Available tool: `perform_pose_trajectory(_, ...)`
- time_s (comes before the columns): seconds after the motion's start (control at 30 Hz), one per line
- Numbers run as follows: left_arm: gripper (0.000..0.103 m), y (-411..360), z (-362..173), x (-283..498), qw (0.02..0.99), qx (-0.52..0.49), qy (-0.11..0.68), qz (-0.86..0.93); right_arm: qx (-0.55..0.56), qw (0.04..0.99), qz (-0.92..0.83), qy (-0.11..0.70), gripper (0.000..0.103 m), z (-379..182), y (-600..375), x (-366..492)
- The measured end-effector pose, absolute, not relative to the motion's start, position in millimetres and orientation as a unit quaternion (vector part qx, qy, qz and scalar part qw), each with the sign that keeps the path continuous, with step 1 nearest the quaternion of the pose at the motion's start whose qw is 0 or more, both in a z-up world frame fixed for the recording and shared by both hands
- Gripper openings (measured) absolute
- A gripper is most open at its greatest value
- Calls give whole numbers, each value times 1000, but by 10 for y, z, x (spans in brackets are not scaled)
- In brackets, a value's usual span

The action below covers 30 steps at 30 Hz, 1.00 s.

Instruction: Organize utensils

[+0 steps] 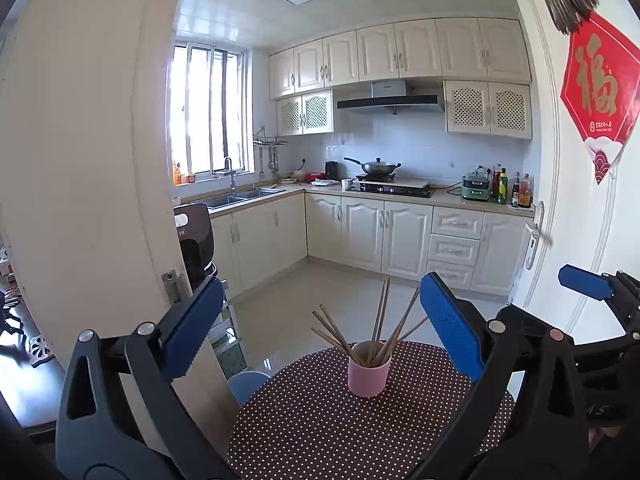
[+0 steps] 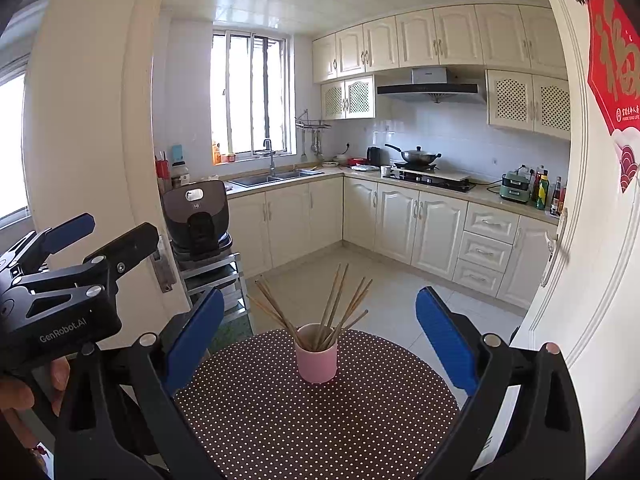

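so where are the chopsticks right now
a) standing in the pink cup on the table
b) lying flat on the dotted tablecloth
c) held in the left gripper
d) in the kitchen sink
a: the chopsticks stand fanned out in the pink cup on the dotted table, while the left gripper and right gripper are both open and empty.

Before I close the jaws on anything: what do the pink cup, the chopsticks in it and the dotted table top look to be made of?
Pink cup: probably matte ceramic or plastic; smooth, opaque, thick rim, no glare.
Chopsticks: likely bamboo or wood; pale tan, dull, thin straight sticks fanned out.
Table top: seems a fabric or vinyl cover, brown with white dots, little shine. Which one, I cannot tell.
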<state>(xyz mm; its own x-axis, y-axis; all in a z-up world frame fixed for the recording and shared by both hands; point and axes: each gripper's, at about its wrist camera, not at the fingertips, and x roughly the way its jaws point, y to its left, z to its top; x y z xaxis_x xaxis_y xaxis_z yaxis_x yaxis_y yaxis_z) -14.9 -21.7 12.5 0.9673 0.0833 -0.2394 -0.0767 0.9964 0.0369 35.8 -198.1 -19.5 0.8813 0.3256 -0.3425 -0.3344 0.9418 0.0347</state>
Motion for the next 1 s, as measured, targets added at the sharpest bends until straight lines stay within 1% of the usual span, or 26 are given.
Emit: perform_pose_trajectory(1.0, 97, -184, 116, -141, 992, 13, 121, 42, -13, 969, 169, 177, 93, -229, -1948, 349)
